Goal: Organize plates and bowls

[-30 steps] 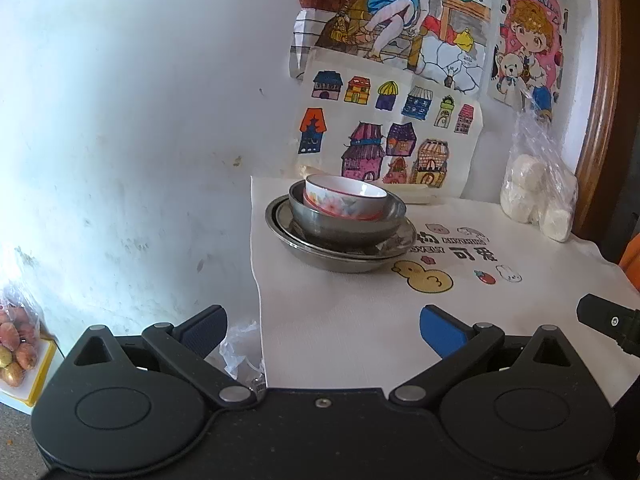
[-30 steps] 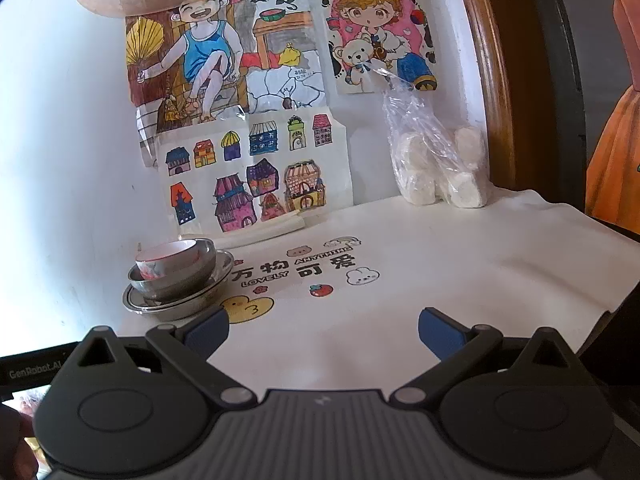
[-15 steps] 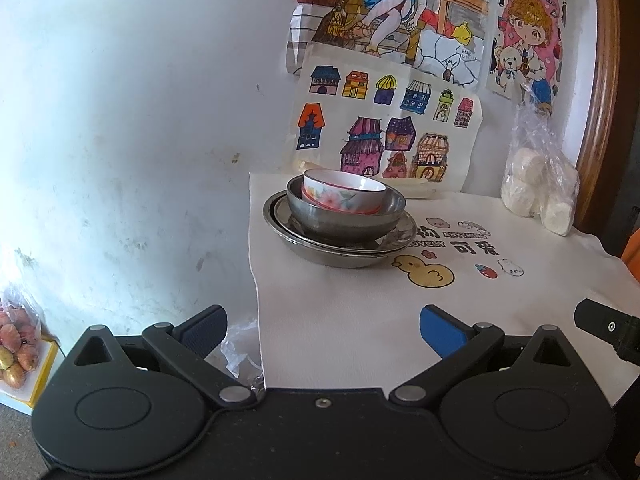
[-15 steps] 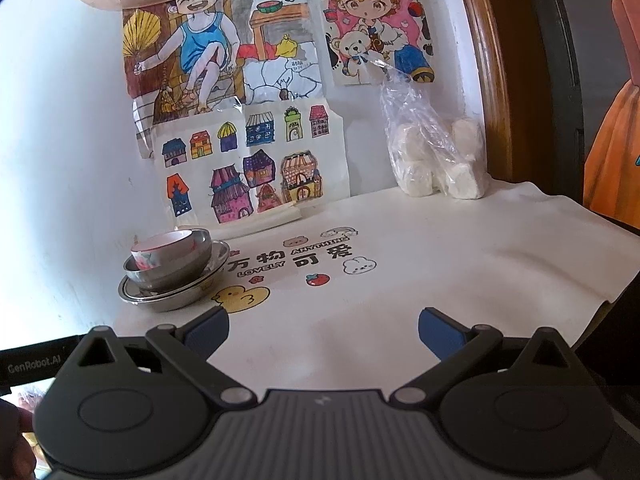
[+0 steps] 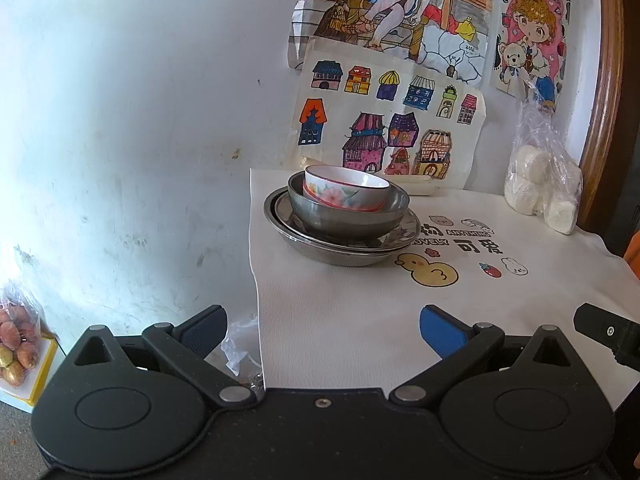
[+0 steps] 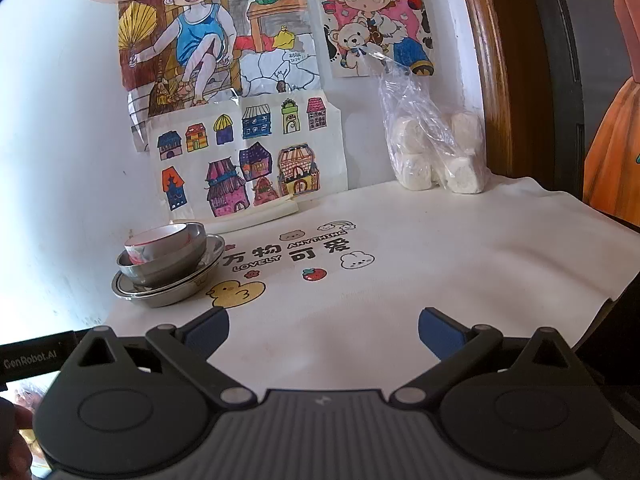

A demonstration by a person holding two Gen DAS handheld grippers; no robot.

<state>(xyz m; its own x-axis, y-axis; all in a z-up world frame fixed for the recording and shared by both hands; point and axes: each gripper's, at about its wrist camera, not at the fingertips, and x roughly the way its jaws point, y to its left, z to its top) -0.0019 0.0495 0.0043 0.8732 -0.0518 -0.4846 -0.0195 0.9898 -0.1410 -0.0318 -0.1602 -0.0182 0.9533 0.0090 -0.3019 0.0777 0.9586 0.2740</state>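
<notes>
A stack stands at the table's far left corner: a white floral ceramic bowl inside a steel bowl, on steel plates. The stack also shows in the right wrist view, with the ceramic bowl, steel bowl and plates. My left gripper is open and empty, well short of the stack near the table's left edge. My right gripper is open and empty over the table's front, right of the stack.
A white cloth with printed cartoons covers the table. A plastic bag of white buns leans at the back right. Drawings hang on the wall. A bag of fruit sits on the floor at left.
Both grippers have drifted slightly lower and stayed open; the stack now sits a little higher in both views. The dishes have not moved.
</notes>
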